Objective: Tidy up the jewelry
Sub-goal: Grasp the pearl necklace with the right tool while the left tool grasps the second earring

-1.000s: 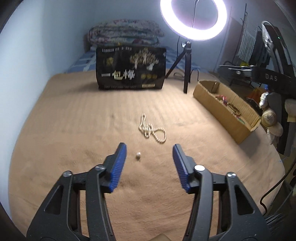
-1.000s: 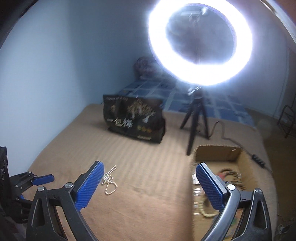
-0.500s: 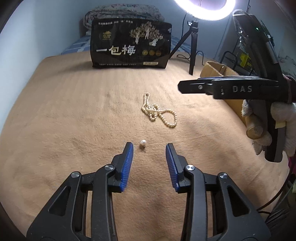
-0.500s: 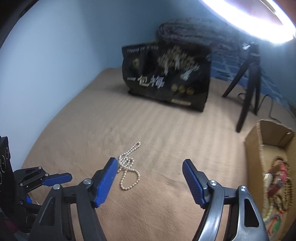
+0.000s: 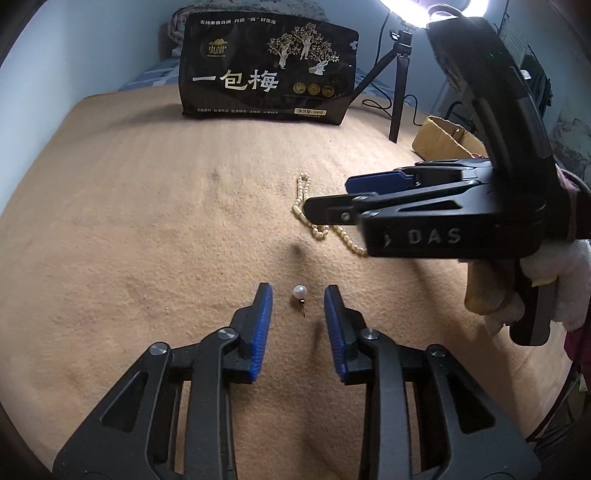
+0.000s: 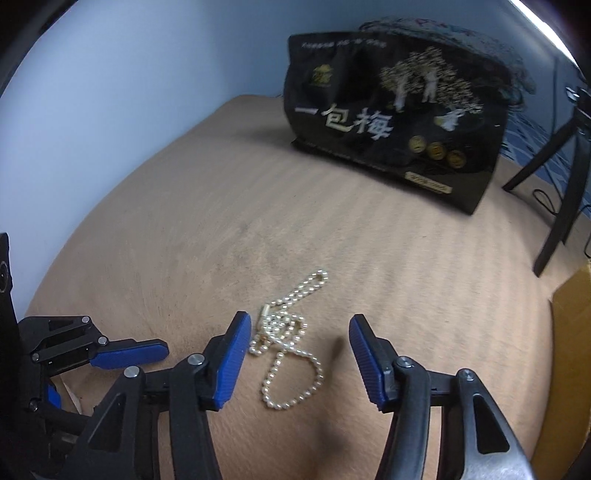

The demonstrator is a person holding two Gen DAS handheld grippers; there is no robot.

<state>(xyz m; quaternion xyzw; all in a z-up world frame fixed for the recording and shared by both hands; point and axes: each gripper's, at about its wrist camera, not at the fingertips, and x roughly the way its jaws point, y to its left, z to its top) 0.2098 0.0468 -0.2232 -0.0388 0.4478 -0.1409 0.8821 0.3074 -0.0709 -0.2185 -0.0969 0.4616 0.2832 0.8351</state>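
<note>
Tan bedding (image 5: 147,221) filled both frames. Low centre, our left gripper (image 5: 298,295) was closing around the pearl earring (image 5: 299,291), untouched; our right gripper (image 6: 299,328) narrowed over the bead necklace (image 6: 288,332). Next: pinch both.

Ring light (image 5: 439,9) glares at top right, fisheye edges darken, and the right-wrist view blurs slightly.
</note>
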